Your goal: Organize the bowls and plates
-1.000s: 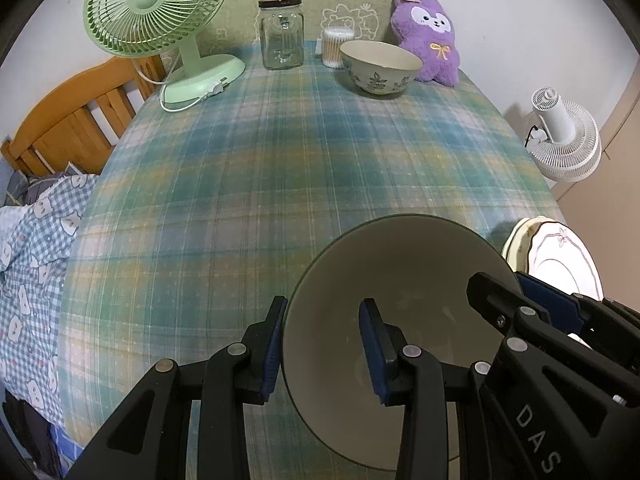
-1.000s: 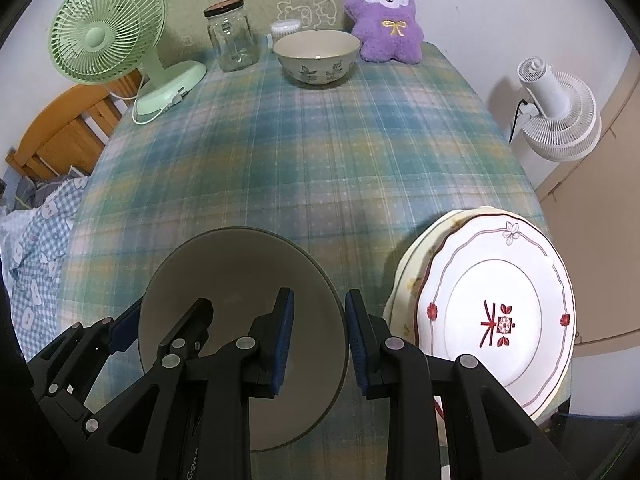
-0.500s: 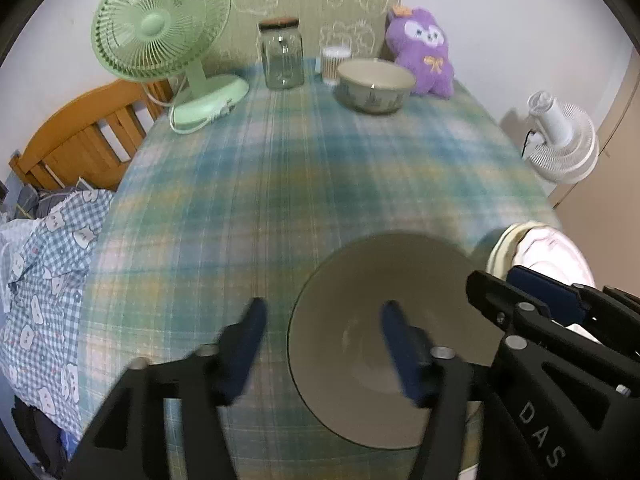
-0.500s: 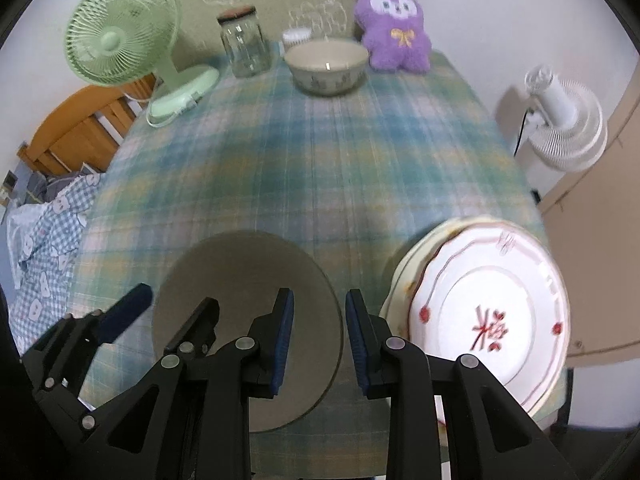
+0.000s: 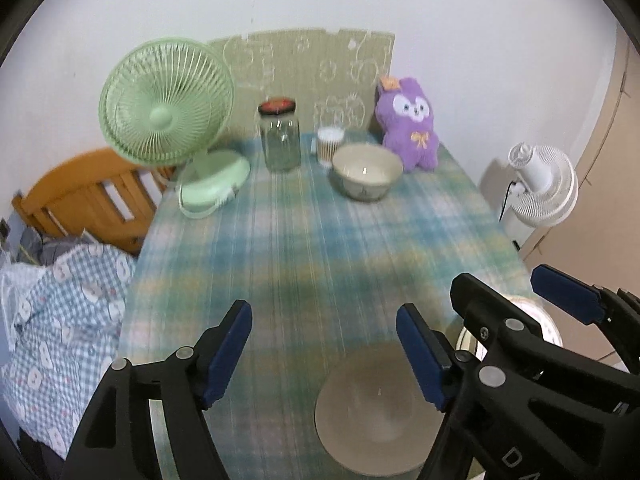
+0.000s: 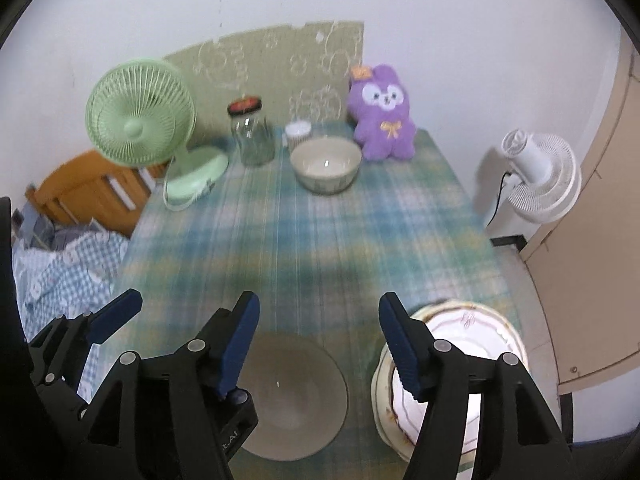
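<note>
Two grippers now spread wide and empty: left gripper [image 5: 324, 352] was clamped on the grey bowl's rim a second ago, right gripper [image 6: 318, 338] was nearly closed. Both have lifted back; grey bowl [image 5: 370, 412] sits released on the tablecloth [image 5: 312, 240] below and just right of the left fingers. Plate stack [image 6: 480, 328] lies right of the right fingers. Patterned bowl [image 6: 326, 164] waits far ahead, probably next for stacking.
</note>
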The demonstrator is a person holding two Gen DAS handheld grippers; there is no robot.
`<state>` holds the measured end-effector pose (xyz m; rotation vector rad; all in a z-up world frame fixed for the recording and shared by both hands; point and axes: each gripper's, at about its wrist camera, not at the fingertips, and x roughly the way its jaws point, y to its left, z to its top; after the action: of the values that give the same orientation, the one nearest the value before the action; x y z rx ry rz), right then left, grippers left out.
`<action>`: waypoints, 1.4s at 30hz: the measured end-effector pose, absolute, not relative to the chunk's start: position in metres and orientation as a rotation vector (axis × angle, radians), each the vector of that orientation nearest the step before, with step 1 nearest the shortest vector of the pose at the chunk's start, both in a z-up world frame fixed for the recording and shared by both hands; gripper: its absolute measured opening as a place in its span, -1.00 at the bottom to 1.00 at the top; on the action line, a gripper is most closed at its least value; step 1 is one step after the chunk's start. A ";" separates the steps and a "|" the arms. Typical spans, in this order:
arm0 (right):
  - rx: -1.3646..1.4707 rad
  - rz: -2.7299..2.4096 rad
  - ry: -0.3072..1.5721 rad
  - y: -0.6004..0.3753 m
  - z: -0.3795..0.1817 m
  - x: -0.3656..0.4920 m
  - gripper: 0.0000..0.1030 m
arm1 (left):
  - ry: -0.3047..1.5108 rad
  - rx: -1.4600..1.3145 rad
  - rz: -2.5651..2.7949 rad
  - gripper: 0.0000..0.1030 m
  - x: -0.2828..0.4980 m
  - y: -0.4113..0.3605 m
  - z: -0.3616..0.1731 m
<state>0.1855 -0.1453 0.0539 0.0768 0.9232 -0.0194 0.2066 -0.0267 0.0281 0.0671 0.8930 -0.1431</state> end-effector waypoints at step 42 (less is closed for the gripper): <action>0.059 0.064 0.951 -0.234 -0.049 0.489 0.32 | 0.951 0.015 -0.002 0.46 0.482 -0.114 -0.066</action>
<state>0.4894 -0.2343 -0.0495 0.0588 0.9515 0.0642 0.4818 -0.1140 -0.0660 0.0145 0.9508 -0.0019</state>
